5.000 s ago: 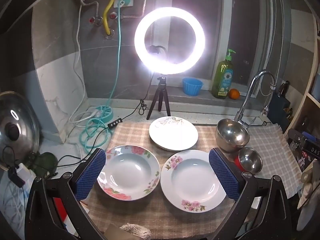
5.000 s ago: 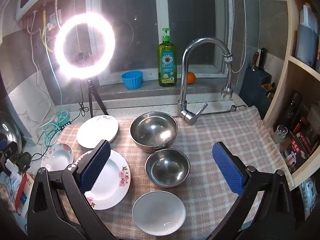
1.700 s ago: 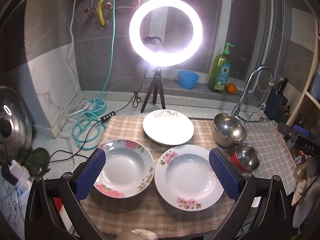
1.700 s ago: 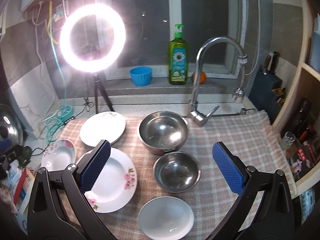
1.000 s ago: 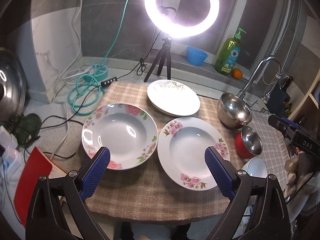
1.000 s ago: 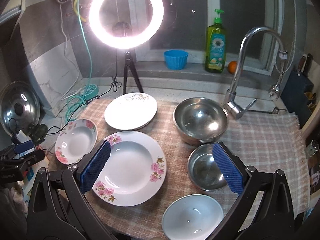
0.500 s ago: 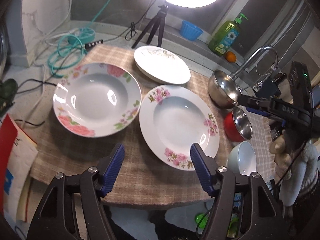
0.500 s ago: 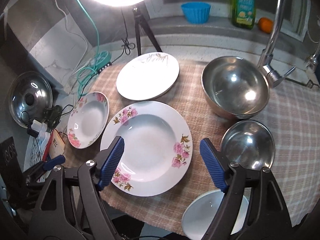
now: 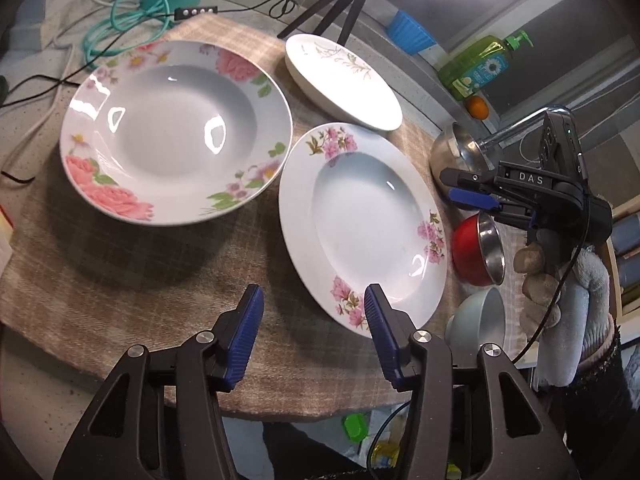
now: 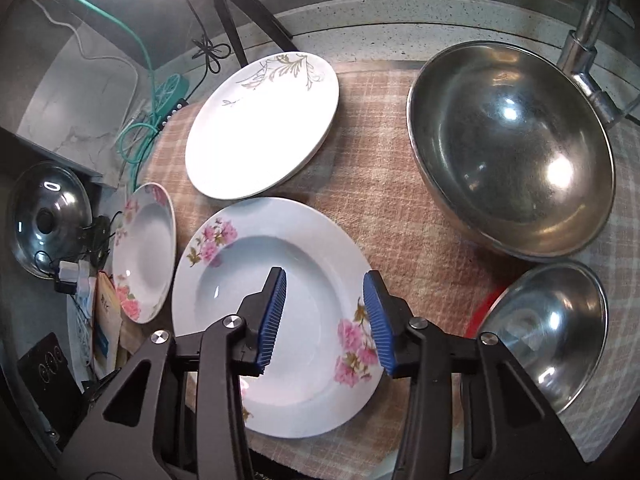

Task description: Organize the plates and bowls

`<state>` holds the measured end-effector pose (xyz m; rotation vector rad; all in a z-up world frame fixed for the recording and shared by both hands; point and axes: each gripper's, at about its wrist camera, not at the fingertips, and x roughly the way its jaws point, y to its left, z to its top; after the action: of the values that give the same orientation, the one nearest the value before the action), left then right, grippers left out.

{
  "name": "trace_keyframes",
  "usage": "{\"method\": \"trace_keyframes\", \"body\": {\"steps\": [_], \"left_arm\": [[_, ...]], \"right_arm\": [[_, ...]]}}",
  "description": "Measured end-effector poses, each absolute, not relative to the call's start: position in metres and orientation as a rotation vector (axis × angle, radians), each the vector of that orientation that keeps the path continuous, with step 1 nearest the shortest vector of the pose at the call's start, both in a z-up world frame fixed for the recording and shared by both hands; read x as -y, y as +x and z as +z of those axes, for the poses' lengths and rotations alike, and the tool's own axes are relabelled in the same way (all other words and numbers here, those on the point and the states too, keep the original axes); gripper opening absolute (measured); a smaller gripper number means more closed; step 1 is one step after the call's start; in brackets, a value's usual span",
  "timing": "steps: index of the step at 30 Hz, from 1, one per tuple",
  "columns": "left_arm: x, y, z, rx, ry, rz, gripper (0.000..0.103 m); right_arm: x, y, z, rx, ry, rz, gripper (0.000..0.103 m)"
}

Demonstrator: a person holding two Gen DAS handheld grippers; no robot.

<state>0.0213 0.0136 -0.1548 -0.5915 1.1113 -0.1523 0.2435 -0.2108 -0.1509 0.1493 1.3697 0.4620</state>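
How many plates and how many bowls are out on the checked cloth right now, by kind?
Floral-rimmed deep plates: 2, the rose-patterned plate and the pink-blossom plate.
Plain white plate with a gold sprig: 1.
Steel bowls: 2, the large steel bowl and the small red-sided steel bowl.
Pale ceramic bowl: 1.
Total: 6.

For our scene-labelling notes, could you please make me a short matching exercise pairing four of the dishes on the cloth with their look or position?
Column 1:
1. large steel bowl
2. small steel bowl
3. gold-leaf plate
4. pink-blossom plate

Column 2:
A. red outside
B. next to the tap
C. directly under the right gripper
D. nearest the tripod

Pairs: 1-B, 2-A, 3-D, 4-C
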Motion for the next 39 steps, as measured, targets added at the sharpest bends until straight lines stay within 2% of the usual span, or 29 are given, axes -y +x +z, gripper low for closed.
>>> {"method": "trace_keyframes", "body": {"steps": [4, 8, 15, 28, 39], "left_arm": [[-0.011, 0.024, -0.160, -1.127, -0.597, -0.158, 0.043], [-0.014, 0.027, -0.167, -1.137, -0.622, -0.153, 0.039], [-0.013, 0.034, -0.171, -1.150, -0.630, -0.150, 0.036], [-0.009, 0.042, -0.177, -1.169, -0.648, -0.160, 0.022], [-0.002, 0.047, -0.177, -1.174, -0.628, -0.178, 0.020]], "right_arm": [[0.204, 0.254, -0.160, -1.382, 0.120, 0.443, 0.034], [0.199, 0.260, -0.163, -1.378, 0.091, 0.431, 0.031], [0.196, 0.269, -0.171, -1.386, 0.085, 0.421, 0.030], [0.192, 0.279, -0.183, -1.400, 0.089, 0.435, 0.029], [0.190, 0.276, -0.187, -1.400, 0.099, 0.476, 0.029]]}}
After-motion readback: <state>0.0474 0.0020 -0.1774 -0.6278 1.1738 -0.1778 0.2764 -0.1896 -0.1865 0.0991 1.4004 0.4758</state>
